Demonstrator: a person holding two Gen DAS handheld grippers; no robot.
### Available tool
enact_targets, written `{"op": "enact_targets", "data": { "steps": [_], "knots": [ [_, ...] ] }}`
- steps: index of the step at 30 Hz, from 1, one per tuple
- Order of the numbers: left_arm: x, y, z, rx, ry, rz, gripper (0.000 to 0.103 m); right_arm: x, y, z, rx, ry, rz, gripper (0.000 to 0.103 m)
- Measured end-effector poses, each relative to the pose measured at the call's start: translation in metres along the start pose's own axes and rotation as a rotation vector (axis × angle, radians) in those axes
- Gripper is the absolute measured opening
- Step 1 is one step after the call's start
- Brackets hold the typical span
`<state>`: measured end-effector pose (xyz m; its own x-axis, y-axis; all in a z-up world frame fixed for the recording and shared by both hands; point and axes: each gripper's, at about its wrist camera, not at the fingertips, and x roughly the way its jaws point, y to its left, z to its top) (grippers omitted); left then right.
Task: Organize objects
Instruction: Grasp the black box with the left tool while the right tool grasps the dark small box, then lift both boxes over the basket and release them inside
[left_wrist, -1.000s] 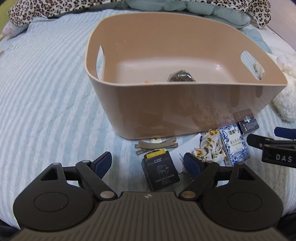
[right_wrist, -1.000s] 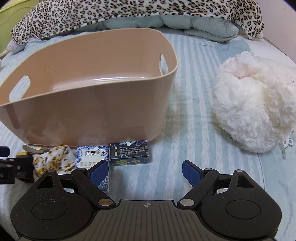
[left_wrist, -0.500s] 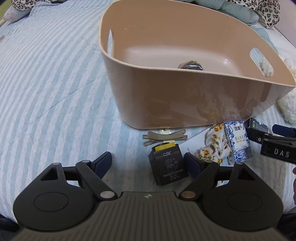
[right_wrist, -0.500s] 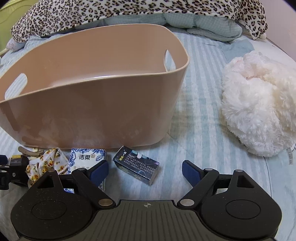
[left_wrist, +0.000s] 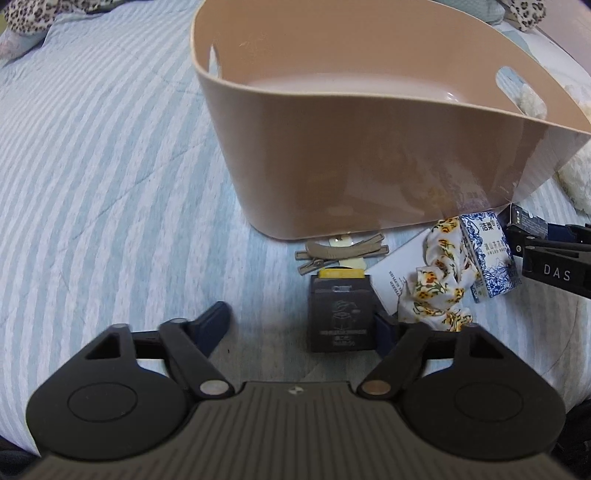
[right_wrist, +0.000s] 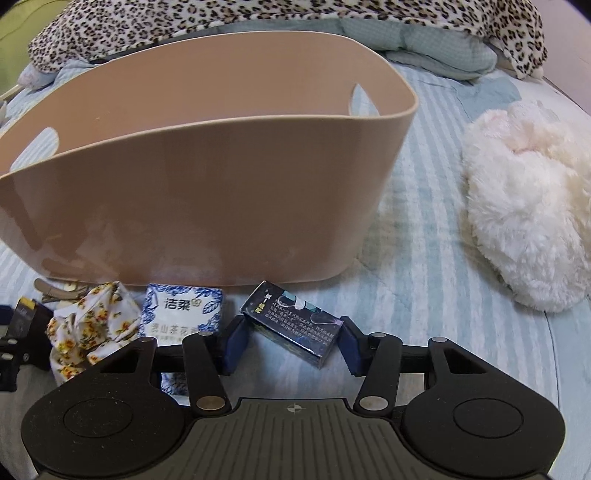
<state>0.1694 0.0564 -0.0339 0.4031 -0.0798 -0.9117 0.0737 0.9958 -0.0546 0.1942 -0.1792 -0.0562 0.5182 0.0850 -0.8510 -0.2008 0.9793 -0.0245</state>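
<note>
A tan plastic basket (left_wrist: 369, 166) (right_wrist: 184, 203) stands on the striped bedspread. In front of it lie hair clips (left_wrist: 340, 251), a black box (left_wrist: 340, 317), a floral cloth (left_wrist: 439, 280) (right_wrist: 92, 325), a blue-and-white tissue pack (left_wrist: 487, 254) (right_wrist: 181, 314) and a dark blue box (right_wrist: 295, 325). My left gripper (left_wrist: 301, 323) is closing around the black box. Its right pad is against the box; its left pad stands well apart. My right gripper (right_wrist: 293, 343) is closing, with both pads against the ends of the tilted dark blue box.
A white card (left_wrist: 391, 277) lies under the floral cloth. To the right of the basket sits a fluffy white plush item (right_wrist: 524, 221). A leopard-print blanket (right_wrist: 258, 29) is bunched along the far edge. Bare striped bedspread (left_wrist: 110, 184) stretches to the left.
My right jaws have closed from wide apart onto the dark blue box, which turned askew. My left gripper came lower over the black box, and its jaws narrowed a little.
</note>
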Motion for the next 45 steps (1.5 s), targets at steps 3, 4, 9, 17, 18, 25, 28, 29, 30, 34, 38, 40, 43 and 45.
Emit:
{"op": "enact_targets", "data": {
  "steps": [3,4,9,17,18,25,28,29,30,34,38,40,43,45],
  "knots": [
    [-0.002,-0.008,-0.001,0.049,-0.005,0.011,0.061,-0.003,0.001,-0.002,-0.013,0.010,0.007,0.049],
    [-0.004,-0.009,-0.002,0.063,-0.006,0.008,0.053,-0.004,0.001,-0.002,-0.017,0.013,0.008,0.049],
    [-0.012,-0.010,-0.009,0.089,-0.017,-0.001,0.035,-0.025,0.001,-0.002,-0.018,-0.015,0.020,0.049],
    [-0.033,0.004,-0.015,0.062,-0.041,-0.023,0.033,-0.067,0.008,-0.001,-0.051,-0.119,0.044,0.049],
    [-0.037,0.005,-0.016,0.060,-0.051,-0.029,0.033,-0.074,0.008,-0.001,-0.048,-0.140,0.044,0.049],
    [-0.059,-0.011,-0.004,0.055,-0.143,-0.063,0.033,-0.110,-0.003,0.010,-0.008,-0.276,0.067,0.049],
    [-0.075,-0.021,0.005,0.040,-0.227,-0.062,0.033,-0.123,-0.006,0.016,0.000,-0.341,0.058,0.049],
    [-0.081,-0.023,0.007,0.039,-0.257,-0.060,0.033,-0.126,-0.008,0.018,0.008,-0.357,0.060,0.049],
    [-0.086,-0.026,0.009,0.038,-0.285,-0.057,0.033,-0.128,-0.009,0.020,0.015,-0.372,0.062,0.049],
    [-0.100,-0.036,0.024,0.030,-0.371,-0.057,0.033,-0.136,-0.011,0.030,0.038,-0.418,0.075,0.049],
    [-0.103,-0.043,0.036,-0.014,-0.423,-0.081,0.033,-0.138,-0.007,0.040,0.062,-0.454,0.094,0.049],
    [-0.102,-0.048,0.042,-0.014,-0.446,-0.071,0.033,-0.136,-0.001,0.046,0.052,-0.470,0.084,0.049],
    [-0.098,-0.057,0.050,-0.007,-0.496,-0.035,0.033,-0.129,0.005,0.055,0.053,-0.480,0.081,0.049],
    [-0.096,-0.062,0.056,-0.002,-0.523,-0.006,0.033,-0.122,0.008,0.060,0.066,-0.471,0.092,0.049]
  ]
}}
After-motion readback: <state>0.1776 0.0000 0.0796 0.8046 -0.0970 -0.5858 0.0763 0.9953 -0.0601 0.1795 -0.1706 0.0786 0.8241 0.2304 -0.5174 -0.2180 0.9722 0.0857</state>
